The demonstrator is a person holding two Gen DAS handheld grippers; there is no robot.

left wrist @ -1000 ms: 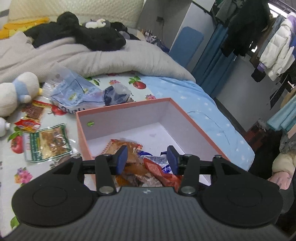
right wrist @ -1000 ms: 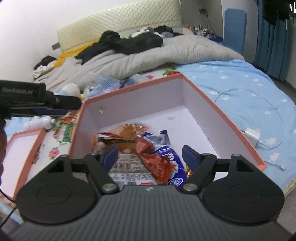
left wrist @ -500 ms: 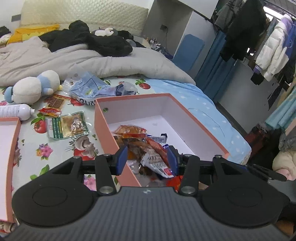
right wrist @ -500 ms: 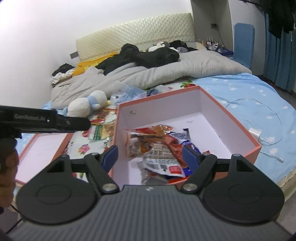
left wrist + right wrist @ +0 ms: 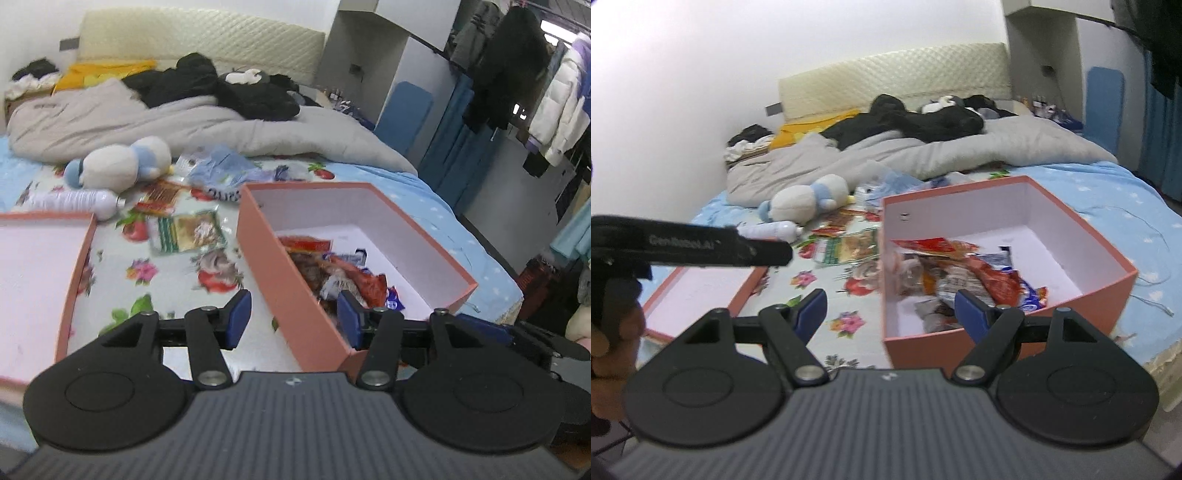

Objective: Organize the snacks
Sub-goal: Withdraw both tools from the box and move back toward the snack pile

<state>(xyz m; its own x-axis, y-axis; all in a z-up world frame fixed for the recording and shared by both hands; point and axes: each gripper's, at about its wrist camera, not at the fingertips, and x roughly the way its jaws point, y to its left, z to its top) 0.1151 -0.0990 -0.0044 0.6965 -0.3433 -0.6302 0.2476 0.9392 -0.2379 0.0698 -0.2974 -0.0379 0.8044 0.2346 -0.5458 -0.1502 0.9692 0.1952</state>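
1. Left wrist view: left gripper (image 5: 293, 317) hangs with its blue pads spread wide and nothing between them, above the near corner of the orange box (image 5: 280, 273). One pad sits over the floral sheet (image 5: 155, 273), the other over the box's inside.
2. Same view: snack packets (image 5: 343, 275) lie heaped along the box's near-left inner wall; the far part of its white floor is bare.
3. Same view: a green-edged snack pack (image 5: 188, 232) lies flat on the sheet, left of the box and apart from it. A red-brown packet (image 5: 160, 194) lies farther back, near a white bottle (image 5: 74, 201) and a plush toy (image 5: 118, 166).
4. Same view: the box lid (image 5: 79, 266) rests upside down at the left edge, well apart from the box.
5. Right wrist view: right gripper (image 5: 890, 314) is also spread and holds nothing, hovering over the box's near-left corner (image 5: 923, 347).
6. Same view: the packet heap (image 5: 960, 273) fills the near-left half of the box.
7. Same view: the left gripper's black body (image 5: 694, 247) reaches in from the left above the lid (image 5: 742, 291), gripped by a hand (image 5: 613, 332).
8. Same view: the green-edged pack (image 5: 849, 249) lies just beyond the box's left wall, the plush toy (image 5: 805, 199) behind it.
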